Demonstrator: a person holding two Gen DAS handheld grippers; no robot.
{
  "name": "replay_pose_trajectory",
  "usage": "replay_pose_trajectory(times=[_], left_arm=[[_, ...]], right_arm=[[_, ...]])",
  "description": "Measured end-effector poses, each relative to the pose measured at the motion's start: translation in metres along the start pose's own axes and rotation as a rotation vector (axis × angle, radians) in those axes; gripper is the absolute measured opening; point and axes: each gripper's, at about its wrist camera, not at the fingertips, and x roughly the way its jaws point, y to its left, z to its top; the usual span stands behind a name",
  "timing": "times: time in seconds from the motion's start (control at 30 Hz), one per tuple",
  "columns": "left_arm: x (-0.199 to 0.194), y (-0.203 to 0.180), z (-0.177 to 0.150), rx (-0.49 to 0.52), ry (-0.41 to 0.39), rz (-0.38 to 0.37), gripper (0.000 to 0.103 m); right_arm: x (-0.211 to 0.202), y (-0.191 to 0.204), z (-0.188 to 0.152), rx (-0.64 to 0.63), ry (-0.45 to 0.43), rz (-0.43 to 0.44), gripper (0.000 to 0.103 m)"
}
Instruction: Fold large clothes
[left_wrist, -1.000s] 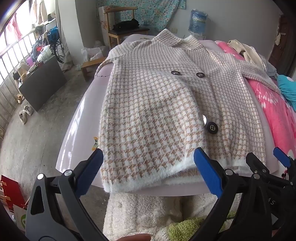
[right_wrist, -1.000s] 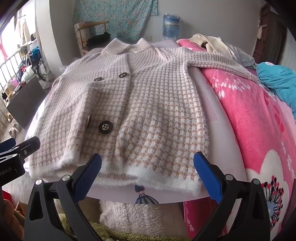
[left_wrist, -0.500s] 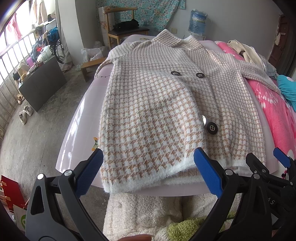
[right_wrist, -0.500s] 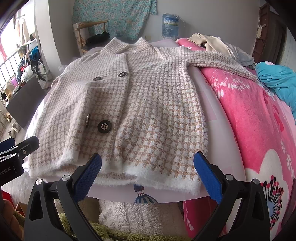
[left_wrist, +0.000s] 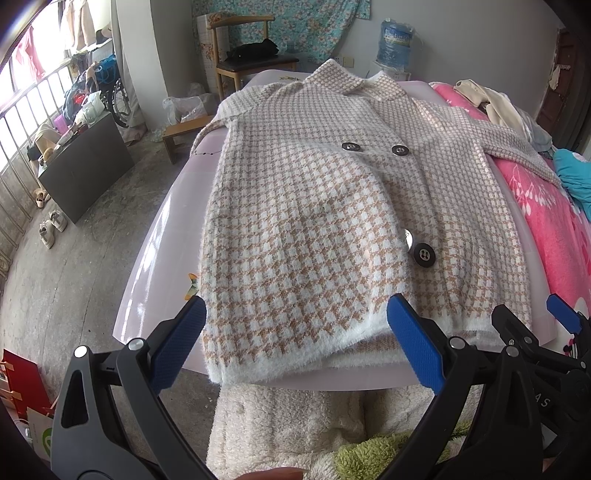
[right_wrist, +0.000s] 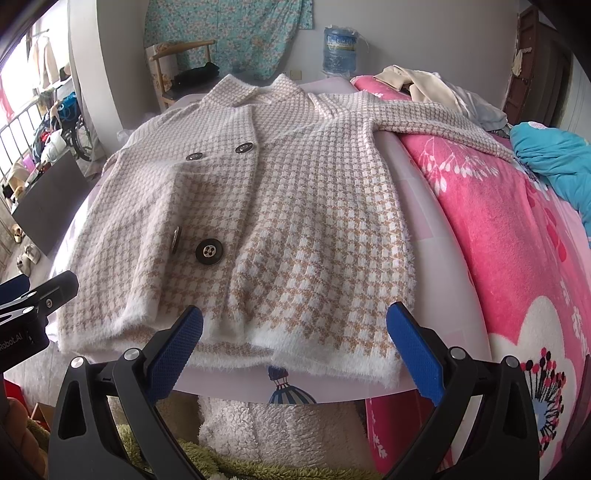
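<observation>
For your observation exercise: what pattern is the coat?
Tan-and-white houndstooth coat, white fuzzy hem; right wrist view.

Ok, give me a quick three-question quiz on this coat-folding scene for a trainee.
1. True or false: both the left gripper and the right gripper are open and hold nothing.
2. Which sleeve of the coat lies stretched out over the pink blanket? A) the one on the right B) the one on the left C) neither
3. Fill in: the hem nearest the grippers is fuzzy and ____ in colour.

Key: 1 true; 2 A; 3 white.
</observation>
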Motion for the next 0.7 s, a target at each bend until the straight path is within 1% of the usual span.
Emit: replay_pose_trajectory(times=[0.7], left_arm=[[-0.0001, 0.0, -0.0001, 0.0, -0.001, 0.0, 0.095]], right_arm=[[-0.0009, 0.0002, 0.0001, -0.001, 0.001, -0.005, 0.097]])
